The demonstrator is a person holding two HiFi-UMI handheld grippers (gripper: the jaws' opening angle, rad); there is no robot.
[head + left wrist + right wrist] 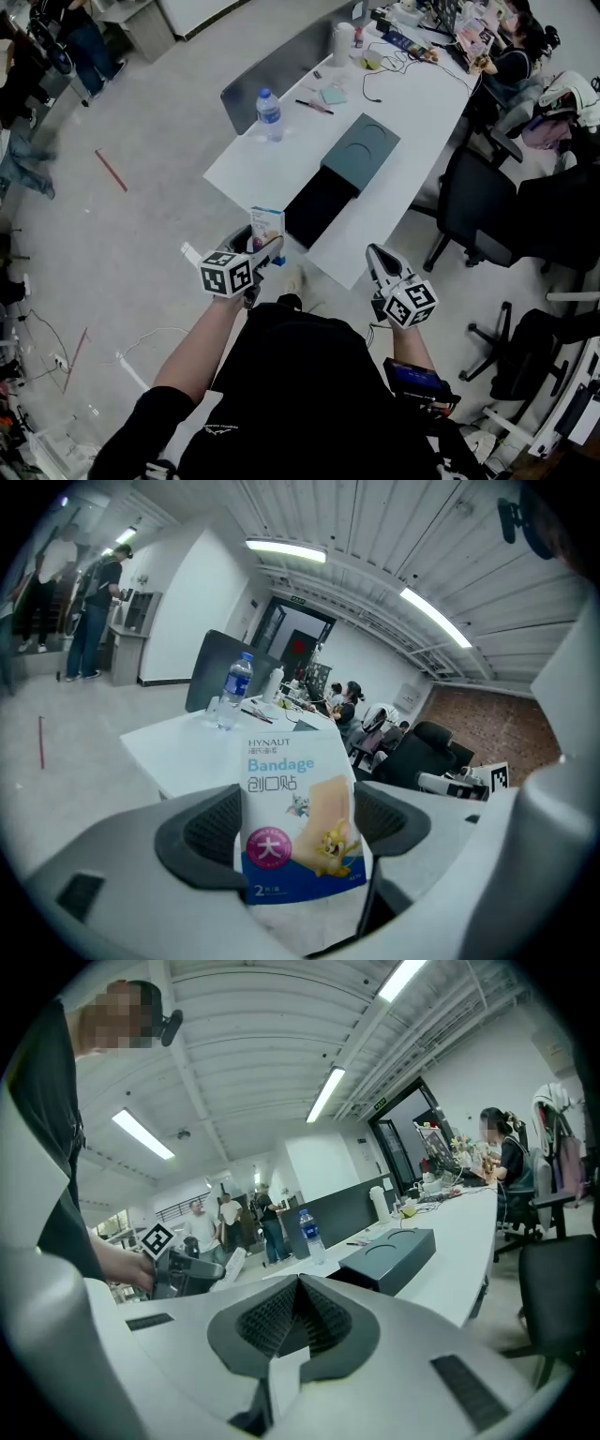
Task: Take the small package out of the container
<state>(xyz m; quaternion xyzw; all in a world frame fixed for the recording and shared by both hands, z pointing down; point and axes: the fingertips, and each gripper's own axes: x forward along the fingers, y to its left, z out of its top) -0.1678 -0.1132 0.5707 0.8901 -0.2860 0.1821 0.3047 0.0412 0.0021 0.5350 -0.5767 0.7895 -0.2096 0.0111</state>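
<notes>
- Your left tool (263,251) is clamped on the small package (298,808), a bandage pack that stands upright between its jaws, held in the air.
- Your right tool (298,1309) is pressed shut and empty, well to the right of the left tool.
- Just beyond the left tool, the dark open container (319,206) lies on the white surface (253,164), with its grey lid (362,148) at the far end.
- Farther ahead stands a water bottle (269,114).
</notes>
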